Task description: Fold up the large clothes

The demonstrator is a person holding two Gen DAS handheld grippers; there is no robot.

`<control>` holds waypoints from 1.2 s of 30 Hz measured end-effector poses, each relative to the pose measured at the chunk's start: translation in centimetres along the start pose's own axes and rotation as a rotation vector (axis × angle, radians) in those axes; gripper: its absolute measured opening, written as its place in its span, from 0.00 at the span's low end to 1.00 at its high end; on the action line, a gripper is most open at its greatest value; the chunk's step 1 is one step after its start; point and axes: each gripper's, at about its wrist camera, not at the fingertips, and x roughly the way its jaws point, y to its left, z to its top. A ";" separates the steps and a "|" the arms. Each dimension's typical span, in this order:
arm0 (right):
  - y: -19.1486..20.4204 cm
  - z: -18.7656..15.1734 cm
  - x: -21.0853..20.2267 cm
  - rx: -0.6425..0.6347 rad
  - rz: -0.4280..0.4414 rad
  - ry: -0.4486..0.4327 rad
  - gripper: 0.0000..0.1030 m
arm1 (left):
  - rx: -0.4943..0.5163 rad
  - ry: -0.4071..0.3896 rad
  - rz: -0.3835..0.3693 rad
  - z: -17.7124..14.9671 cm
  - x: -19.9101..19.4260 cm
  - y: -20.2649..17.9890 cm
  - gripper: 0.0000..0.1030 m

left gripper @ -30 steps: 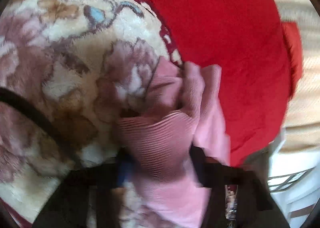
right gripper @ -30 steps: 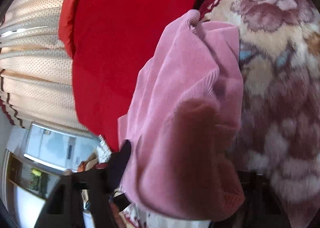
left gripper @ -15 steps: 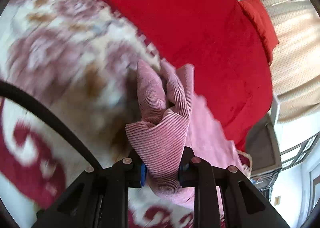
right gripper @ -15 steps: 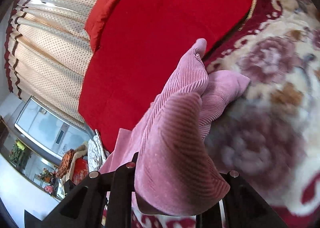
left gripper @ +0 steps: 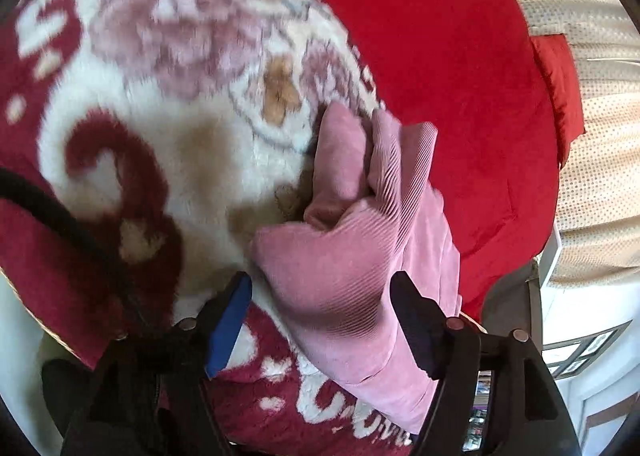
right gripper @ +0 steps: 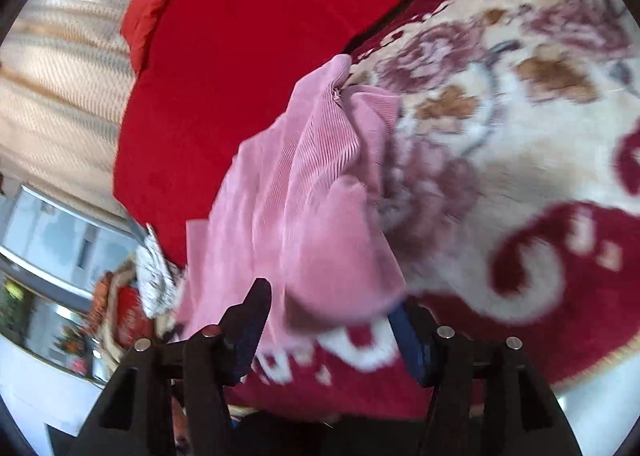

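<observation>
The pink garment (left gripper: 352,256) is a soft ribbed fabric, like fine corduroy, with thin parallel lines on its surface. It lies bunched in thick rounded folds on the fluffy floral blanket (left gripper: 168,103), which is cream with rose flowers and dark red scrolls. Beside the garment, on its far side, lies a smooth red cover (left gripper: 440,55). The left gripper (left gripper: 320,296) has its jaws wide apart around a fold, not pressing it. The right gripper (right gripper: 328,316) is also spread wide, and the cloth hangs loose between its fingers.
</observation>
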 end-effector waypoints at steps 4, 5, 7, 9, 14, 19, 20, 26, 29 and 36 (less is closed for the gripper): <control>2.2 -1.7 -1.5 -0.129 0.004 0.009 0.32 | 0.028 0.001 -0.016 -0.2 1.4 -0.8 0.64; 3.6 -1.4 -1.6 -0.158 0.016 0.004 0.32 | 0.043 0.000 -0.019 -0.1 1.5 -1.0 0.50; 6.5 -1.1 -0.9 -0.233 0.054 -0.003 0.32 | 0.057 -0.001 -0.007 0.6 2.3 -1.5 0.45; 8.7 -0.9 0.4 -0.275 0.060 -0.004 0.32 | 0.039 -0.010 -0.020 0.7 2.6 -1.3 0.46; 13.1 0.0 7.6 -0.309 0.069 0.040 0.32 | 0.035 -0.030 -0.030 0.9 3.0 -0.7 0.52; 7.7 0.0 13.0 -0.187 0.059 0.070 0.12 | 0.207 -0.054 0.009 0.6 2.4 -3.6 0.31; 7.1 0.1 12.9 -0.185 0.082 0.073 0.10 | 0.282 -0.073 0.007 0.0 1.9 -5.0 0.30; 3.1 1.0 12.5 -0.039 0.198 0.124 0.00 | 0.682 -0.113 -0.016 -5.4 -0.7 -13.1 0.28; 1.9 1.0 11.8 -0.035 0.232 0.122 0.00 | 0.890 -0.073 -0.018 -10.1 -0.2 -17.0 0.28; -3.4 0.5 9.1 0.065 0.433 0.122 0.00 | 1.160 0.143 0.092 -17.8 8.6 -17.4 0.28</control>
